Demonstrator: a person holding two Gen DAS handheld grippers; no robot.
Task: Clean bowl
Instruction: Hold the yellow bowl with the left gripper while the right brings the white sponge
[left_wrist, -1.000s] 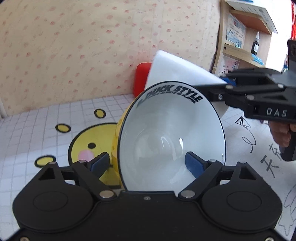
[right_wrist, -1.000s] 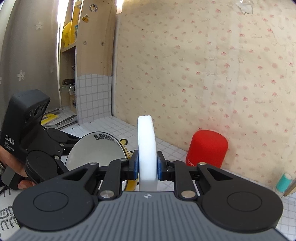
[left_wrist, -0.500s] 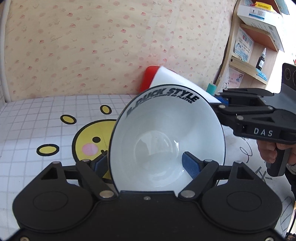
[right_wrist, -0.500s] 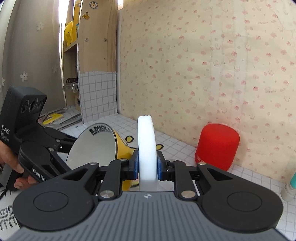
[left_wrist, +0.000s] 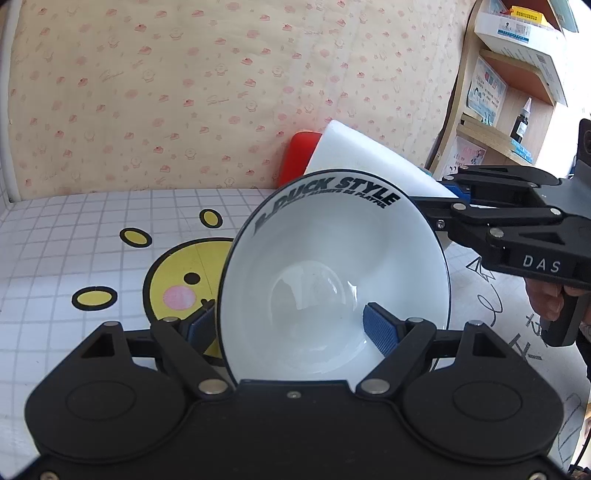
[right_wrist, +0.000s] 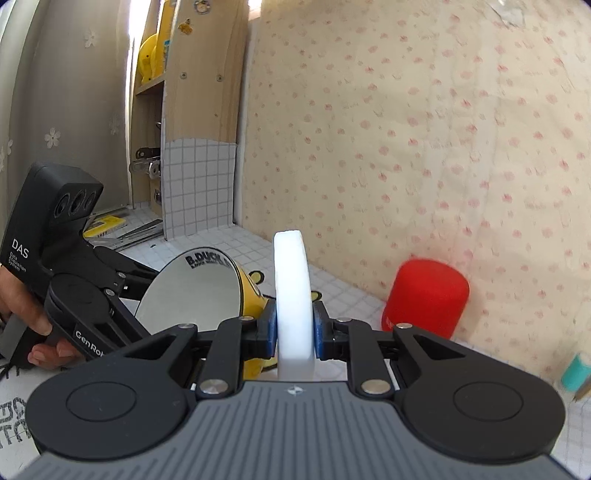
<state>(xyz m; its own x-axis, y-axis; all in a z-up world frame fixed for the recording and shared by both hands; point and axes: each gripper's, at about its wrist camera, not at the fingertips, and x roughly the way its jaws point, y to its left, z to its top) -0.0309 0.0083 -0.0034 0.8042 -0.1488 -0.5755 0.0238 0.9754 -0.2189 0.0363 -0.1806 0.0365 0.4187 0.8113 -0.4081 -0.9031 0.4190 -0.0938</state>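
gripping the bowl (left_wrist: 334, 280), left tongs (left_wrist: 291, 325) unmoved; right tongs (right_wrist: 294, 330), clamping sponge (right_wrist: 293, 295), have shifted leftward.

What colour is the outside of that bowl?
Yellow outside; the bowl is white inside with a black rim. The right wrist view shows it best.

Bright daylight, fisheye-bent edges, red cylinder (right_wrist: 424, 299) motion-blurred.

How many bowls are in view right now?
1: the bowl, white inside, yellow outside, tilted on edge in the left gripper, beside the sponge in the right gripper. Others may be hidden.
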